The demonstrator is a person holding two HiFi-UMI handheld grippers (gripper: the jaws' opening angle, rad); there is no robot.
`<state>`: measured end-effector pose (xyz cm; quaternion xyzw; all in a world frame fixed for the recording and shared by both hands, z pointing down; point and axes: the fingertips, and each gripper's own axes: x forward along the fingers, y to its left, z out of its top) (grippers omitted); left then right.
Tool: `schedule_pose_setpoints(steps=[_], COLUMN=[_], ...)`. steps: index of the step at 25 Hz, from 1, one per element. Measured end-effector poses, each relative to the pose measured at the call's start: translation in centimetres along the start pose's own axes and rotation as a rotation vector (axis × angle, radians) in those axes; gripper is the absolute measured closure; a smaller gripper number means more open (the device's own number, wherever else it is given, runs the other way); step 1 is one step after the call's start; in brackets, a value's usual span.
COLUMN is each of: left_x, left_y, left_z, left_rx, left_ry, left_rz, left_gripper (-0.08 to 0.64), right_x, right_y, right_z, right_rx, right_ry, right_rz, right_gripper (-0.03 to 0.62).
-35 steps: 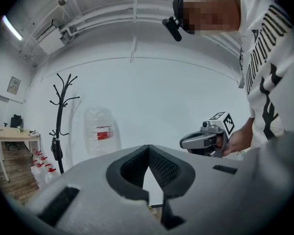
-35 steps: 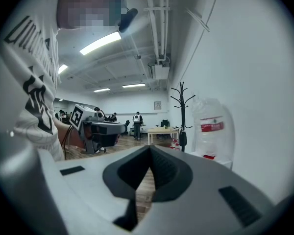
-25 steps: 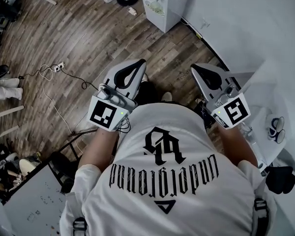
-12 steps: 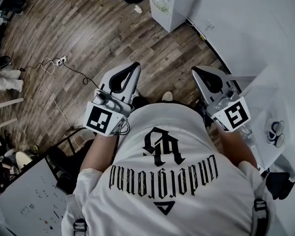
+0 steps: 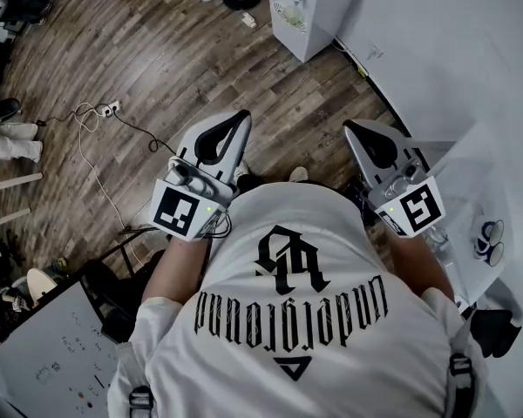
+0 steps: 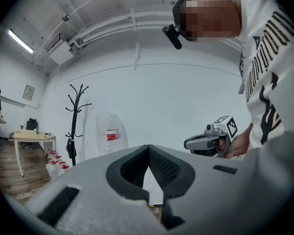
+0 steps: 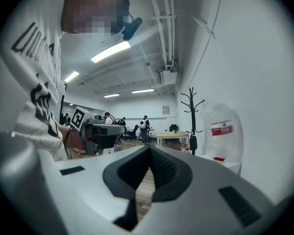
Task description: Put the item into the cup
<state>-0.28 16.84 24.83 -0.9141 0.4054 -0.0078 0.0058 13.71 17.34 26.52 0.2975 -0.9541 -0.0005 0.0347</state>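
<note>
No cup or item can be made out for certain in any view. In the head view, both grippers are held level in front of the person's chest, over the wooden floor. My left gripper point(image 5: 241, 116) has its jaws shut tip to tip with nothing between them; the left gripper view shows the same point(image 6: 148, 147). My right gripper point(image 5: 350, 127) is also shut and empty, as its own view point(image 7: 149, 148) shows. Each gripper appears in the other's view: the right one point(image 6: 206, 143) and the left one point(image 7: 100, 129), side by side.
A white table point(image 5: 479, 172) stands at the right with a small dark-and-white thing point(image 5: 488, 238) on it. A white cabinet point(image 5: 309, 7) stands ahead, with a water bottle point(image 7: 220, 131) and a coat rack point(image 7: 192, 111). A cable and power strip point(image 5: 105, 111) lie on the floor at the left.
The left gripper has shifted slightly to the left and the right gripper has barely moved. Both have stayed shut and empty.
</note>
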Motion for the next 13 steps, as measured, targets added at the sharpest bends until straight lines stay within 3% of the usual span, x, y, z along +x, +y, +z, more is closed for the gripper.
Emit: schedule_pose_setpoints(steps=[13], left_x=[0.22], left_y=[0.12], left_z=[0.17], left_rx=[0.007], left_ry=[-0.002], left_rz=[0.002], left_gripper=[0.554], right_x=[0.39], right_y=[0.04], right_z=[-0.05], right_rx=[0.014], right_ry=[-0.005], right_rz=[0.010], right_gripper=[0.588])
